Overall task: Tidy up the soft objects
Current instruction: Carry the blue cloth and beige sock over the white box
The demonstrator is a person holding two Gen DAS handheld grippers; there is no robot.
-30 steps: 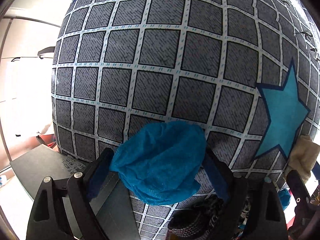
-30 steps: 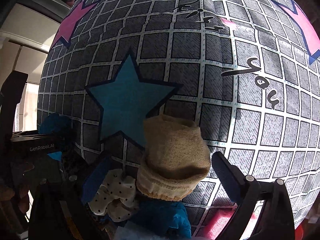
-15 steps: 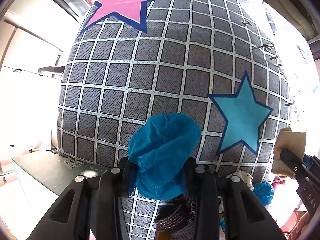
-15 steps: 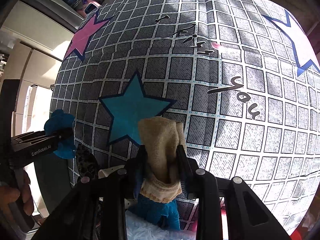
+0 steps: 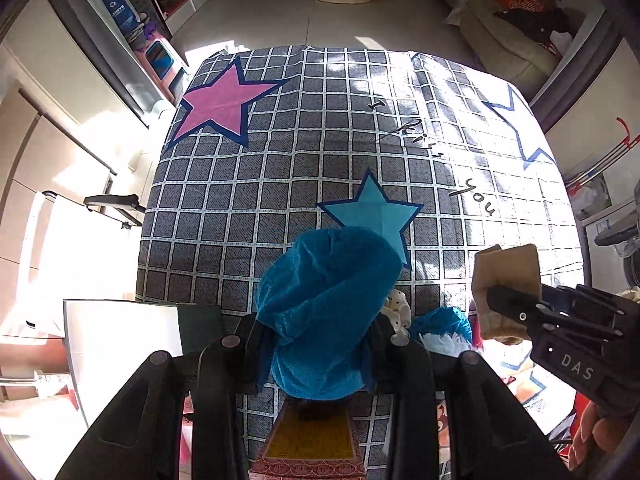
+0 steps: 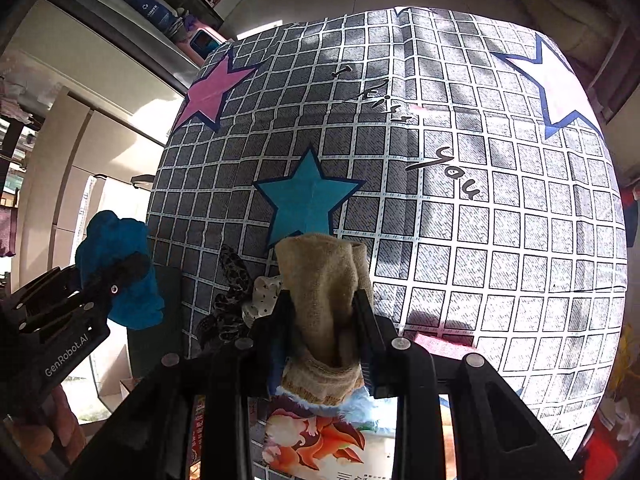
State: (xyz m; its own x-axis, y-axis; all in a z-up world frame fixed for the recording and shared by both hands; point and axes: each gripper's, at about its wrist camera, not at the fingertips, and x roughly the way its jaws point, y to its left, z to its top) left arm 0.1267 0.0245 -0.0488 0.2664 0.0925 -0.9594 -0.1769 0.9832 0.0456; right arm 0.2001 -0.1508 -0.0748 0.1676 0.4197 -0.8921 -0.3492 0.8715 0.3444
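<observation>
Both grippers lifted above the checked bedspread (image 5: 280, 184). Left gripper (image 5: 316, 340) fingers clamped on a blue cloth (image 5: 324, 304); right gripper (image 6: 324, 316) fingers clamped on a beige sock (image 6: 324, 280). Neither item was yet placed; a dotted scrunchie (image 6: 262, 296) and others remained at the bedspread's near edge.

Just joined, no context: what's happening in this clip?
A person is sorting soft items with two handheld claws over a table covered in a grey checked cloth with star prints. The left claw is shut on a blue fabric bundle, and the right claw is shut on a tan sock. Both items are held up off the cloth. More soft things, including a polka-dot piece and a dark patterned one, lie at the near edge.
</observation>
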